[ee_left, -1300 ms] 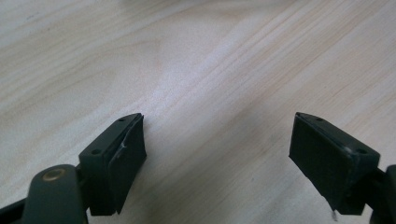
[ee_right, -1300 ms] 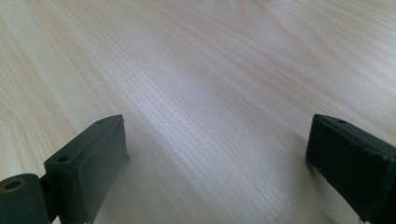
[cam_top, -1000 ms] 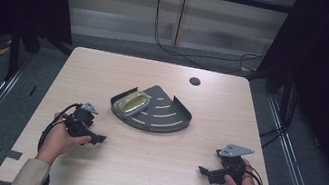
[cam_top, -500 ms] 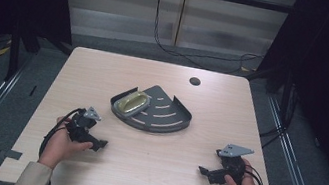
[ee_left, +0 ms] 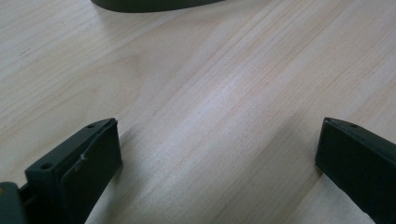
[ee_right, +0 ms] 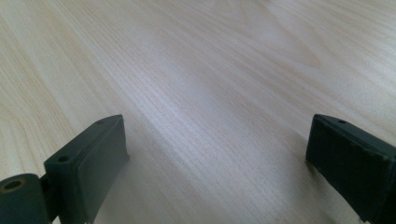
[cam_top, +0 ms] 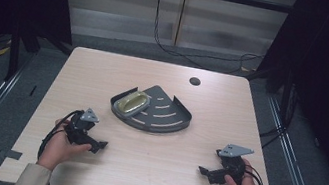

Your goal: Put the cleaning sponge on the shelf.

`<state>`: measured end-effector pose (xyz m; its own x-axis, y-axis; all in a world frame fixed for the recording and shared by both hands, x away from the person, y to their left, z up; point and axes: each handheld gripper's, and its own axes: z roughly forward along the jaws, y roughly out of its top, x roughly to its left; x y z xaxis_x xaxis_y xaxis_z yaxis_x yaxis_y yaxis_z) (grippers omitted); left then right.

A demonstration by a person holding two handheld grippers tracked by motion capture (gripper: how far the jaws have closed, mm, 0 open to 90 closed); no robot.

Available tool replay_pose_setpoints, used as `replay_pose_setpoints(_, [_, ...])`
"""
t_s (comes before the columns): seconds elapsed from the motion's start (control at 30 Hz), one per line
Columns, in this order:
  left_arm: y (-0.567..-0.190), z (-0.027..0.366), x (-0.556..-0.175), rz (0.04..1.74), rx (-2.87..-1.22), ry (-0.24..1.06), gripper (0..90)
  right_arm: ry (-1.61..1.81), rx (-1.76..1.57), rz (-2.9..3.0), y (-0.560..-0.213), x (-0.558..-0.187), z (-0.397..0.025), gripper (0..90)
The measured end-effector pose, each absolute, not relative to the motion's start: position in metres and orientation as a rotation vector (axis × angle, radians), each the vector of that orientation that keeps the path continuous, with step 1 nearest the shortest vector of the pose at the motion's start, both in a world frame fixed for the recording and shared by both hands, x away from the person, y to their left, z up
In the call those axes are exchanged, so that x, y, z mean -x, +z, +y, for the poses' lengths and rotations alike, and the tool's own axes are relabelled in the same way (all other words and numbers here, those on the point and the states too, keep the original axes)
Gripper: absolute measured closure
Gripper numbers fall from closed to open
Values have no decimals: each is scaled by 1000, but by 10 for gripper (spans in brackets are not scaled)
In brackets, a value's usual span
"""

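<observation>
Grey corner tray (cam_top: 168,118) sits in the middle of the wooden desk (cam_top: 105,72), with a gold dish (cam_top: 131,103) inside. Left tool (cam_top: 93,145) and right tool (cam_top: 206,171) rest wide open, holding nothing.

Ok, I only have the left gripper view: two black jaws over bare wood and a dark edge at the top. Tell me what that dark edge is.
Observer: It is the rim of a dark quarter-round shelf tray at the middle of the table.
Operator: Tell me what is in it.
Observer: One oval gold dish, lying in the tray's left part.
Operator: Now report the right gripper.
Observer: The right gripper sits low over the table's near right part, jaws wide apart, nothing between them.
Operator: And place mine.
Observer: The left gripper is at the near left, short of the tray.
</observation>
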<state>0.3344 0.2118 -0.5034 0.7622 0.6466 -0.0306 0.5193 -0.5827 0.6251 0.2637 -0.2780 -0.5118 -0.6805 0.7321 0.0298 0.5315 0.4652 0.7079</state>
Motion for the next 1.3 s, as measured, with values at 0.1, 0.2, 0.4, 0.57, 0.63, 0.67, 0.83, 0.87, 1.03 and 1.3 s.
replay_pose_setpoints(0.1, [-505, 214, -334, 849, -2312, 285, 0, 1031, -1081, 2439, -512, -264, -278, 48])
replay_pose_setpoints(0.2, [-506, 216, -334, 840, -2295, 291, 0, 1029, -1081, 2438, -512, -264, -278, 48])
replay_pose_setpoints(0.4, [-508, 218, -333, 833, -2275, 294, 0, 1031, -1081, 2439, -512, -264, -278, 48])
replay_pose_setpoints(0.57, [-509, 219, -333, 823, -2264, 297, 0, 1031, -1080, 2439, -512, -264, -278, 47])
replay_pose_setpoints(0.63, [-510, 220, -333, 817, -2258, 298, 0, 1031, -1081, 2439, -512, -264, -278, 47])
replay_pose_setpoints(0.67, [-510, 220, -333, 814, -2253, 302, 0, 1030, -1080, 2439, -512, -264, -278, 47])
replay_pose_setpoints(0.83, [-511, 221, -333, 809, -2250, 304, 0, 1030, -1081, 2439, -512, -264, -278, 47])
replay_pose_setpoints(0.87, [-511, 220, -333, 813, -2244, 301, 0, 1029, -1081, 2438, -512, -264, -278, 47])
replay_pose_setpoints(1.03, [-511, 220, -334, 808, -2251, 305, 0, 1030, -1081, 2438, -512, -264, -278, 47])
replay_pose_setpoints(1.3, [-510, 221, -334, 808, -2251, 305, 0, 1031, -1080, 2439, -512, -264, -278, 47])
